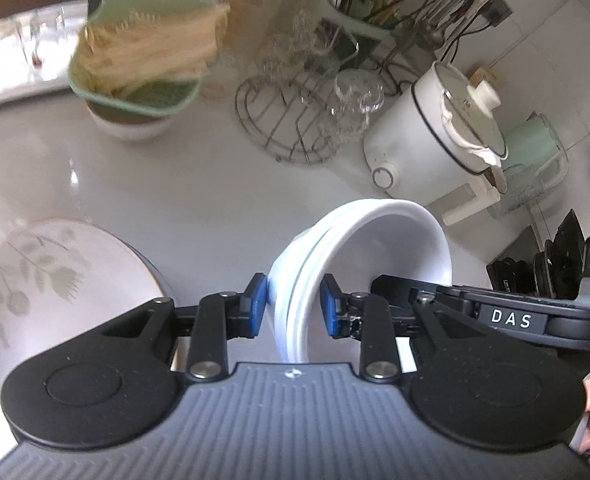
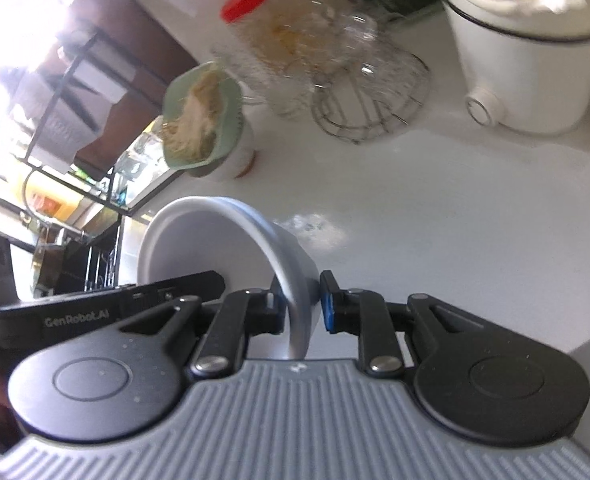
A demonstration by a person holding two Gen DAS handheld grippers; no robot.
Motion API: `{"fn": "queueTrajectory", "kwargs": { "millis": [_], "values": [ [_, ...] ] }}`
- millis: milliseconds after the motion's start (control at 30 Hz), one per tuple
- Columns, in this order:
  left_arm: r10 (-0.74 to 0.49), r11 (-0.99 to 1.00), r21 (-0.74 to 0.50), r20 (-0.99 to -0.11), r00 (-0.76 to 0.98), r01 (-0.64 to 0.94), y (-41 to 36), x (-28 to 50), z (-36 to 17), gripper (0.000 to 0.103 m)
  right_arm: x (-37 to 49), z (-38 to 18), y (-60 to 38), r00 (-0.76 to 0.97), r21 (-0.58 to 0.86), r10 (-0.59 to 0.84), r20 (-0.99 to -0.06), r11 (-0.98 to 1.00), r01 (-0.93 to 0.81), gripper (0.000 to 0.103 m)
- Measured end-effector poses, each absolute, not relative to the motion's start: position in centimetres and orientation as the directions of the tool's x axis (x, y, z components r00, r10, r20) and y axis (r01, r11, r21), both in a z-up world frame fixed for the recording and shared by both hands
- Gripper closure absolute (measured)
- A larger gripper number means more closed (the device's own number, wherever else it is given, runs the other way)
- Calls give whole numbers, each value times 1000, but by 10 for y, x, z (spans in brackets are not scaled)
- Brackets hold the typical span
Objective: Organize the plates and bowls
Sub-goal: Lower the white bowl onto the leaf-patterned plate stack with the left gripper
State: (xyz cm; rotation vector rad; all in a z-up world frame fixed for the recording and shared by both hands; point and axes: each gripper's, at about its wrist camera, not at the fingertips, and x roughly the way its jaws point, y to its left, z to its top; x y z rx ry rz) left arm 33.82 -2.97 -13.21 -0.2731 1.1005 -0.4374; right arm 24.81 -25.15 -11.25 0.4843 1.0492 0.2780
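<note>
Two labels: "DAS" on right hand-held gripper [image 1: 511, 319], "GenRobot.AI" on left [image 2: 75, 321].

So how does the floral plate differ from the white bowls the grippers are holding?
The floral plate lies flat on the counter; the white bowls are tipped on edge, clamped at the rim by the left gripper and right gripper. The plate is shallow with a leaf pattern; the bowls are deep and plain. Both are glossy and pale.

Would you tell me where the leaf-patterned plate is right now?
In the left wrist view, the leaf-patterned plate lies on the white counter at lower left, left of the white bowls held by the left gripper.
</note>
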Motion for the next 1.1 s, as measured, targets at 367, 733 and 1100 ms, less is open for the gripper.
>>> {"fn": "queueTrajectory", "kwargs": {
  "millis": [367, 733, 1100],
  "values": [
    [-431, 901, -407, -803, 412, 151, 39, 316, -131, 70, 247, -117, -189, 443, 532, 490, -751, 846, -34, 81],
    [-403, 906, -417, -803, 438, 68, 104, 302, -159, 70, 255, -135, -125, 388, 515, 487, -782, 857, -37, 81],
    [-376, 909, -416, -817, 438, 4, 139, 312, -188, 70, 276, -158, -84, 324, 485, 470, -821, 874, -40, 82]
  ]
}}
